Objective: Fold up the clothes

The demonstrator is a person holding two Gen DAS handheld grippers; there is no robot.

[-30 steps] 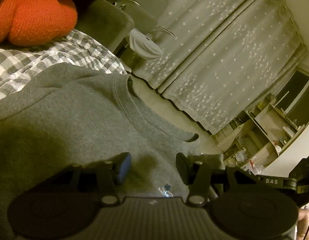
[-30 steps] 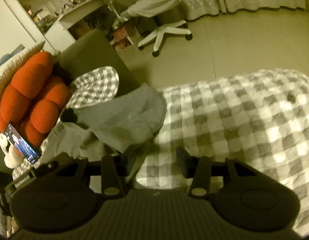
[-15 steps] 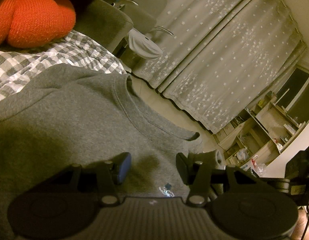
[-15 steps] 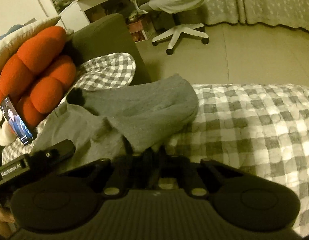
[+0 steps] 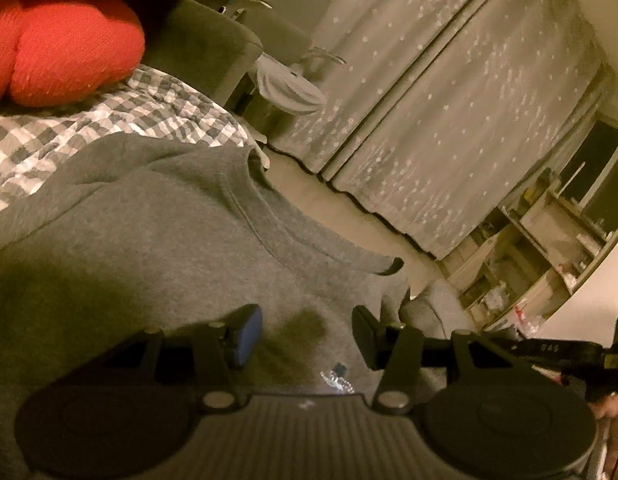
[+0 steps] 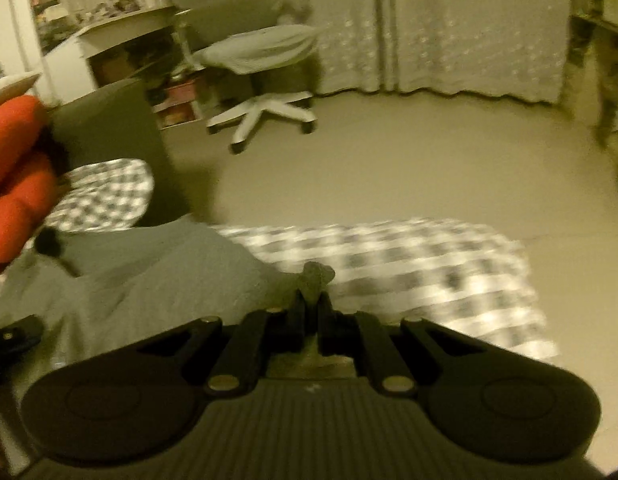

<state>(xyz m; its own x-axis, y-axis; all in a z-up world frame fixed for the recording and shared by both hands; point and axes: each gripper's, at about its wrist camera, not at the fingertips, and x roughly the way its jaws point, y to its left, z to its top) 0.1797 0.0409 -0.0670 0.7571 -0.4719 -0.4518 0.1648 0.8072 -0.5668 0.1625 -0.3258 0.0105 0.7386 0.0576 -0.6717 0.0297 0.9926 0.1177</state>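
Note:
A grey sweatshirt (image 5: 157, 232) lies on the checked bedspread (image 5: 69, 132), its neckline toward the bed's edge. My left gripper (image 5: 307, 334) is open just above the chest of the sweatshirt, below the collar. In the right wrist view the same sweatshirt (image 6: 141, 272) lies at the left. My right gripper (image 6: 309, 312) is shut on a bunched fold of its grey cloth (image 6: 315, 276), which sticks up between the fingertips. The right view is motion-blurred.
An orange knotted cushion (image 5: 65, 52) and a dark headboard (image 5: 201, 52) are at the bed's head. A white swivel chair (image 6: 265, 80) stands on the floor by the starred curtains (image 5: 449, 100). Shelves (image 5: 541, 240) stand at the right.
My right gripper closed on the sweatshirt's edge and has lifted it, the view swinging up toward the floor and curtains. My left gripper has stayed open over the chest, barely moving.

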